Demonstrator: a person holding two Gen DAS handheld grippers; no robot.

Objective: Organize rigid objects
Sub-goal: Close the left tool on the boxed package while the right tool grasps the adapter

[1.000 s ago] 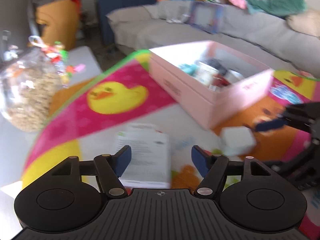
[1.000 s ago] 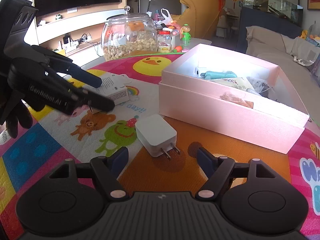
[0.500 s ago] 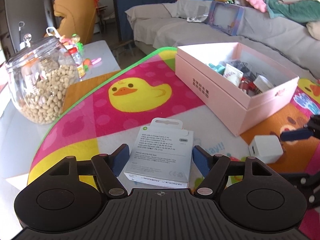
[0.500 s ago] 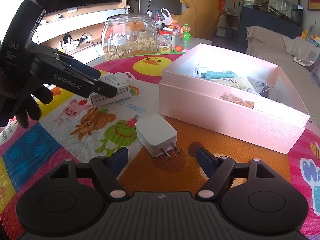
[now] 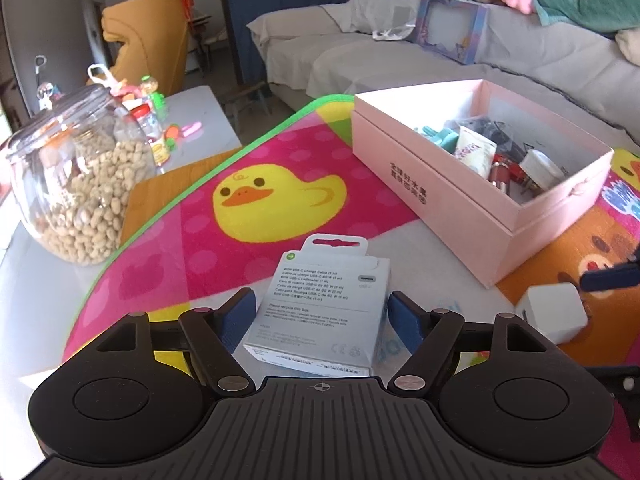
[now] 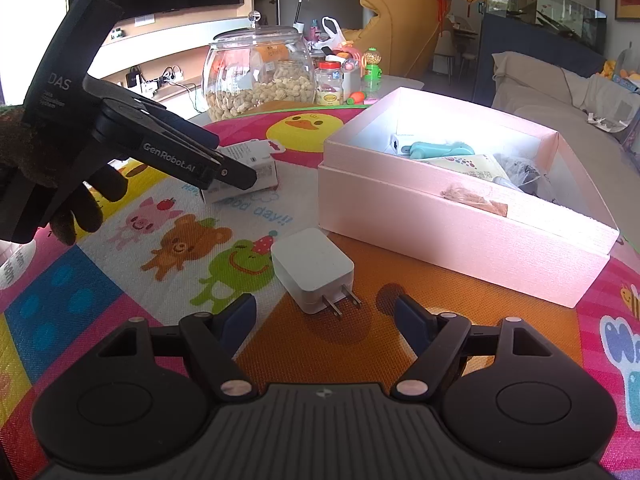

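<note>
A white USB-C cable box [image 5: 316, 320] lies flat on the cartoon play mat [image 5: 280, 200]. My left gripper [image 5: 322, 305] straddles it, its jaws opening, and a small gap shows between each blue pad and the box. In the right wrist view the left gripper [image 6: 236, 164] slants down over that box [image 6: 266, 168]. A white wall charger [image 6: 312, 272] lies prongs toward me just ahead of my right gripper [image 6: 324, 314], which is open and touches nothing. The open pink box [image 6: 440, 220] to the right holds several small items.
A glass jar of peanuts [image 5: 76, 184] and small bottles [image 6: 330, 88] stand at the mat's far left edge. A gloved hand [image 6: 80, 200] holds the left gripper. The grey sofa [image 5: 400, 52] lies behind the pink box [image 5: 432, 196]. The charger [image 5: 552, 312] sits right of the left gripper.
My left gripper came forward and lower over the cable box, so the box now sits between its fingers, and its jaws spread a little wider. The right gripper and charger stayed put.
</note>
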